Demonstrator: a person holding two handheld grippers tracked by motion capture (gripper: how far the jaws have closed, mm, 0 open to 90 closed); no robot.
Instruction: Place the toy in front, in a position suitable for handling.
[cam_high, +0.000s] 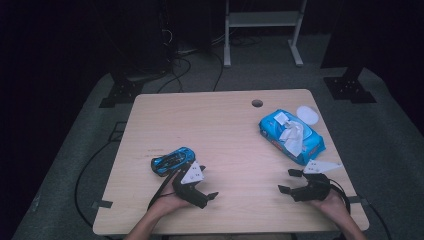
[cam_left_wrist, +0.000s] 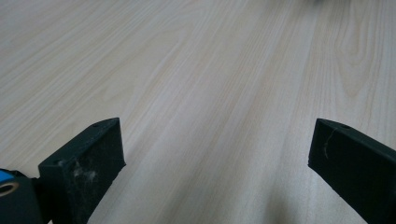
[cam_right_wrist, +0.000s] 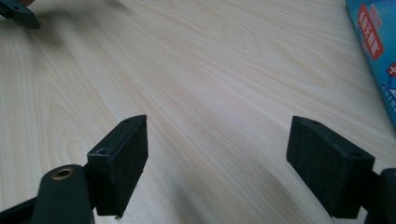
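Both hands rest low at the near edge of the worktop (cam_high: 220, 125), each with its tool tipped toward the bare middle of the wood. The left hand-held gripper (cam_high: 207, 197) has its jaws spread wide with nothing between them; in the left gripper view, plain wood grain runs between the two black pads. Just beyond it, at its far left side, lies a blue toy car (cam_high: 173, 160), on its wheels as far as the dim high view lets me judge, and apart from the jaws. The right hand-held gripper (cam_high: 292, 181) is likewise spread and empty, pointing left across the worktop. Just behind it sits a blue pack of wet wipes (cam_high: 291, 136), its flap open and a white wipe (cam_high: 294, 135) pulled partly out (a small white lid-like disc (cam_high: 307, 114) lies at its far corner, near the worktop's edge). The pack's edge shows at the right of the right gripper view (cam_right_wrist: 376, 56).

The spread jaws and low hands read as a ready stance. The layout suggests a split of labour: the car within the left tool's reach, the wipe raised where the right one could pinch it.
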